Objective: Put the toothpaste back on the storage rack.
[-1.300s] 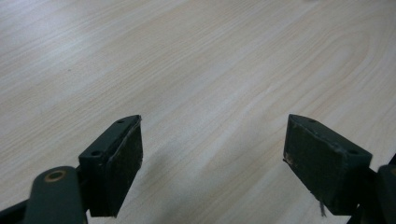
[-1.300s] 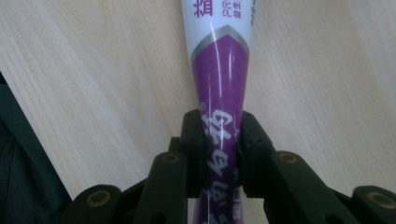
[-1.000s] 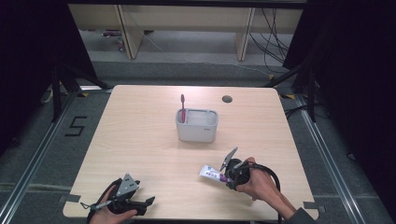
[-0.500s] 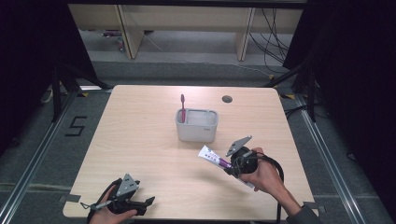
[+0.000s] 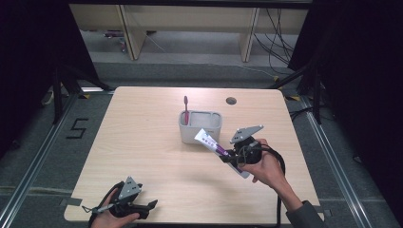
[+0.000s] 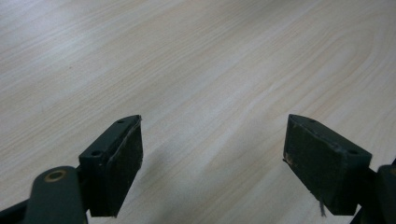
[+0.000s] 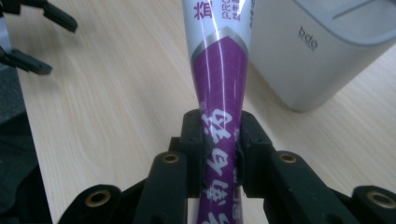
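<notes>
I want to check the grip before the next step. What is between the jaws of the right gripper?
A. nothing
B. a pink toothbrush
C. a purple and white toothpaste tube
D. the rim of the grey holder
C: in the right gripper view the jaws of the right gripper press on both sides of the purple and white toothpaste tube.

A pale rounded-corner wooden table (image 5: pixel 142 142) with a small round dark hole (image 5: pixel 231 100) at its far side; beyond, light wooden shelving (image 5: pixel 133 28) on grey floor.
</notes>
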`<state>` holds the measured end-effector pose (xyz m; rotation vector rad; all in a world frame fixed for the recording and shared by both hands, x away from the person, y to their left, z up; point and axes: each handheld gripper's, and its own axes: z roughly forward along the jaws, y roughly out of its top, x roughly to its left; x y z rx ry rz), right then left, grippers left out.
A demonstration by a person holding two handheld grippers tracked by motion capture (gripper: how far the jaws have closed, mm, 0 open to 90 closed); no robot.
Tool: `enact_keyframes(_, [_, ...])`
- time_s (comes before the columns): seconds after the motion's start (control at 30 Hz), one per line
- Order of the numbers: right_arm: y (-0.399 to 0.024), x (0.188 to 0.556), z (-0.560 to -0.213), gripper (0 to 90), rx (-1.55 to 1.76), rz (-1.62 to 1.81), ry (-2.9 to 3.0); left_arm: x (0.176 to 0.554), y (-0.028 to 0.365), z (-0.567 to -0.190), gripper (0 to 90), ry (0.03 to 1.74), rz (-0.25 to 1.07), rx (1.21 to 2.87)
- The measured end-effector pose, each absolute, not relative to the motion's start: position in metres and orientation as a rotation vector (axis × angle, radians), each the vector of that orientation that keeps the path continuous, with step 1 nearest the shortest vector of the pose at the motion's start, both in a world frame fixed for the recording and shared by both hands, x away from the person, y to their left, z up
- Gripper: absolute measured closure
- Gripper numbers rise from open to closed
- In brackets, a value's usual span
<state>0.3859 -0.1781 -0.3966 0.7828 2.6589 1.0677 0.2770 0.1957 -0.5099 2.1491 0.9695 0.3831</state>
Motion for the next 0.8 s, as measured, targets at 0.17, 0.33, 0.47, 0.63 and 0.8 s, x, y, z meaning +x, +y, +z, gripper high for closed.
enact_keyframes(0.17, [-0.172,0.393,-0.382,75.8,0.772,1.177,2.612,0.277,0.196,-0.510,19.3,0.969,0.383,2.149])
enact_keyframes(0.33, [-0.169,0.403,-0.374,75.8,0.766,1.289,2.561,0.277,0.196,-0.510,19.3,0.971,0.381,2.156])
enact_keyframes(0.47, [-0.165,0.414,-0.365,75.7,0.764,1.370,2.496,0.278,0.196,-0.510,19.3,0.971,0.383,2.153])
enact_keyframes(0.63, [-0.158,0.430,-0.358,75.7,0.785,1.458,2.412,0.278,0.196,-0.511,19.3,0.972,0.382,2.144])
enact_keyframes(0.8, [-0.152,0.441,-0.358,75.7,0.805,1.501,2.357,0.278,0.196,-0.510,19.3,0.971,0.380,2.152])
